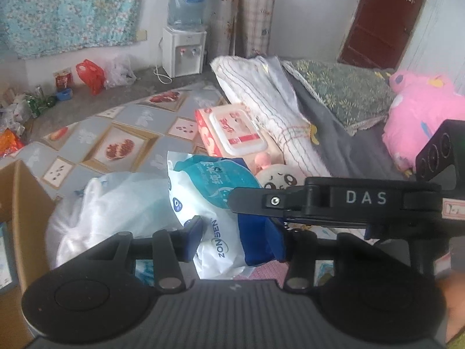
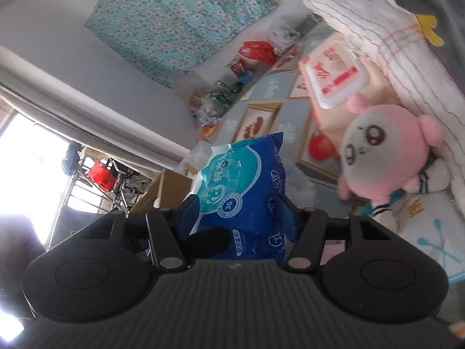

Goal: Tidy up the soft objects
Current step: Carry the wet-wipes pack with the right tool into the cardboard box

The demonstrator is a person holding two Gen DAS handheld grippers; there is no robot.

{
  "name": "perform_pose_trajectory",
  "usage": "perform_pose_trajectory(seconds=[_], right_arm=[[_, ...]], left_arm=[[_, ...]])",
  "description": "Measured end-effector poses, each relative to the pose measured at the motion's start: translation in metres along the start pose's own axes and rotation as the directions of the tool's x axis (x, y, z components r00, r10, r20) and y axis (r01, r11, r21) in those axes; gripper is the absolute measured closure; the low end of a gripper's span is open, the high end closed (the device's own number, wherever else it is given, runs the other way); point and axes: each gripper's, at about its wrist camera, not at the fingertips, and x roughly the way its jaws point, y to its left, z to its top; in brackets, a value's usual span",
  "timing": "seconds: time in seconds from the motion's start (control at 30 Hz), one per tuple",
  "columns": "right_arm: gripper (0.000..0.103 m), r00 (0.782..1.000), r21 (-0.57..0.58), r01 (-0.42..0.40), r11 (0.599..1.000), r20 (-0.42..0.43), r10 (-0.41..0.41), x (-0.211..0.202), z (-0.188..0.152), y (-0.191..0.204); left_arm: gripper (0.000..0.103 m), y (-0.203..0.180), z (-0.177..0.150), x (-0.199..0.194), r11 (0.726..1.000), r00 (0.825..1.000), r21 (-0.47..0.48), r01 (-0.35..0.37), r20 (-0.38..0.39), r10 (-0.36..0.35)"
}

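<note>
A blue and white wipes pack (image 2: pixel 247 192) sits between the fingers of my right gripper (image 2: pixel 238 212), which is shut on it. The same pack (image 1: pixel 209 203) shows in the left wrist view, between the fingers of my left gripper (image 1: pixel 235 232), which touch its sides. My right gripper's body (image 1: pixel 334 203) crosses that view above the pack. A pink and white plush toy (image 2: pixel 380 157) lies just right of the pack, against a rolled white towel (image 2: pixel 377 29). A pink wipes box (image 2: pixel 334 75) lies behind the toy.
A cardboard box (image 1: pixel 20 203) stands at the left, with a white plastic bag (image 1: pixel 110 203) beside it. A big pink plush (image 1: pixel 421 116) and a green floral pillow (image 1: pixel 340 90) lie on the grey bedding at the right. A water dispenser (image 1: pixel 183 49) stands by the far wall.
</note>
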Motion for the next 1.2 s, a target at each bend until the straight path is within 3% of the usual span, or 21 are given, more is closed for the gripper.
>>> perform_pose_trajectory(seconds=[0.3,0.67,0.93,1.1,1.2], right_arm=[[0.046,0.998,-0.109,-0.059,0.992,-0.026,0.056,0.012,-0.017,0.085],[0.046,0.972,-0.203,-0.176,0.963,-0.188,0.137,0.103,-0.042,0.199],[0.046,0.960,-0.235,-0.152,0.960,-0.268,0.086,0.176,-0.055,0.237],[0.044,0.970,-0.273,-0.087,0.958,-0.243,0.019,0.217,-0.051,0.237],[0.044,0.975,-0.277,-0.060,0.959,-0.221,-0.003,0.232,-0.047,0.228]], left_arm=[[0.056,0.047,-0.012,-0.069,0.996,0.993,-0.068,-0.051,0.099,0.057],[0.056,0.163,-0.037,-0.130,0.949,0.970,-0.268,-0.167,0.128,0.207],[0.056,0.246,-0.047,-0.114,0.905,0.974,-0.392,-0.165,0.080,0.212],[0.053,0.283,-0.047,-0.082,0.890,0.985,-0.437,-0.128,0.046,0.164],[0.050,0.302,-0.052,-0.062,0.859,0.990,-0.497,-0.121,0.003,0.141]])
